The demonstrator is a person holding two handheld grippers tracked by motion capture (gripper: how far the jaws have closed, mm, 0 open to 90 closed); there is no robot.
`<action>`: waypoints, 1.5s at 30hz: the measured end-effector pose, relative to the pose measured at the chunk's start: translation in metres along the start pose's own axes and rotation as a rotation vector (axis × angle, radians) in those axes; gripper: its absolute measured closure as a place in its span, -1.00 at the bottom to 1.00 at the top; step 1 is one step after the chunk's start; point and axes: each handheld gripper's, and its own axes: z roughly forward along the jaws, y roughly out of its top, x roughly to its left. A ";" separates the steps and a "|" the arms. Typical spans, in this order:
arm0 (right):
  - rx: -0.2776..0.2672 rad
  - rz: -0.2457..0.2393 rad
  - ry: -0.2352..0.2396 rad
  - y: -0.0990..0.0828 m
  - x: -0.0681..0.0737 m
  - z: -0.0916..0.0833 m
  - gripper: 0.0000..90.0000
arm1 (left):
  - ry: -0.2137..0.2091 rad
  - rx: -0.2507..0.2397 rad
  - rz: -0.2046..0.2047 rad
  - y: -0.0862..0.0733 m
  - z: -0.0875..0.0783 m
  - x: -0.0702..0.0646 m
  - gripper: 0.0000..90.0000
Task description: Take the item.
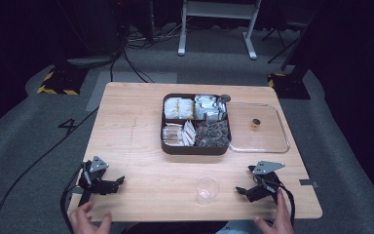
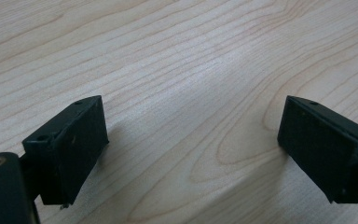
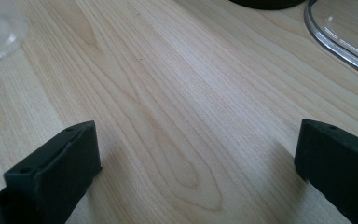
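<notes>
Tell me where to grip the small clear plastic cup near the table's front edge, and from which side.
Grip the small clear plastic cup across its thin rim or wall, probably with the right gripper coming from its right: it looks upright and open-topped, and those open jaws are the nearer ones.

Each claw, left (image 1: 108, 185) and right (image 1: 247, 191), is black with blocky jaws showing small screw holes, a grey triangular plate on top, and what looks like a black trailing cable.

Wooden table (image 1: 136, 146): box (image 1: 196, 148), lid (image 1: 259, 130), cup (image 1: 207, 189)
</notes>
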 end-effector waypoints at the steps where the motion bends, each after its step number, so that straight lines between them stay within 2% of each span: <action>1: 0.000 0.000 0.000 0.000 0.000 0.000 -1.00 | -0.002 0.001 -0.002 0.000 0.000 0.000 -0.81; 13: 0.001 0.010 -0.004 0.000 0.002 0.000 -1.00 | 0.002 0.003 -0.003 0.002 0.002 0.001 -0.83; 15: 0.001 -0.003 0.007 0.000 0.002 0.000 -0.99 | -0.013 0.012 0.008 0.003 0.003 0.003 -0.90; 19: 0.000 -0.027 0.031 -0.001 0.004 -0.001 -0.99 | -0.025 0.011 0.022 0.004 0.004 0.006 -0.91; 21: 0.001 -0.031 0.037 -0.002 0.006 -0.002 -0.99 | -0.057 0.024 0.063 0.008 0.008 0.009 -1.00; 22: 0.001 -0.033 0.037 -0.002 0.006 -0.002 -0.99 | -0.061 0.026 0.070 0.008 0.008 0.009 -1.00; 25: 0.001 -0.034 0.038 -0.003 0.006 -0.003 -0.99 | -0.060 0.026 0.065 0.008 0.008 0.009 -1.00; 26: 0.000 -0.035 0.039 -0.003 0.006 -0.003 -0.99 | -0.048 0.024 0.049 0.008 0.008 0.009 -0.99; 27: 0.000 -0.035 0.040 -0.003 0.006 -0.003 -0.99 | -0.017 0.018 0.013 0.008 0.008 0.005 -0.95; 28: 0.000 -0.035 0.040 -0.003 0.006 -0.003 -0.99 | -0.017 0.018 0.013 0.008 0.008 0.005 -0.92; 29: 0.000 -0.034 0.039 -0.003 0.006 -0.003 -0.99 | 0.010 0.005 -0.019 0.007 0.007 0.002 -0.87; 31: 0.000 -0.034 0.039 -0.003 0.006 -0.003 -0.99 | 0.048 -0.020 -0.062 0.006 0.004 0.001 -0.70; 32: 0.000 -0.034 0.039 -0.003 0.006 -0.003 -0.99 | 0.055 -0.022 -0.067 0.005 0.003 0.002 -0.58; 34: 0.000 -0.031 0.037 -0.002 0.006 -0.003 -0.99 | 0.085 0.006 -0.093 0.006 -0.001 0.001 -0.49; 36: 0.000 -0.027 0.034 -0.002 0.007 -0.002 -0.99 | 0.136 0.020 -0.078 0.006 -0.008 -0.003 -0.43; 37: 0.000 -0.026 0.032 -0.002 0.007 -0.002 -0.99 | 0.156 0.004 -0.079 0.007 -0.014 -0.005 -0.40; 38: 0.000 -0.024 0.031 -0.002 0.007 -0.002 -0.99 | 0.156 0.004 -0.079 0.007 -0.014 -0.005 -0.37; 39: 0.000 -0.024 0.031 -0.002 0.007 -0.002 -0.99 | 0.160 -0.016 -0.084 0.009 -0.019 -0.007 -0.37; 43: 0.001 -0.021 0.027 -0.002 0.007 -0.002 -0.99 | 0.179 -0.064 -0.129 0.015 -0.036 -0.017 -0.31; 45: 0.001 -0.018 0.027 -0.002 0.008 -0.002 -0.99 | 0.168 -0.059 -0.138 0.019 -0.042 -0.022 -0.29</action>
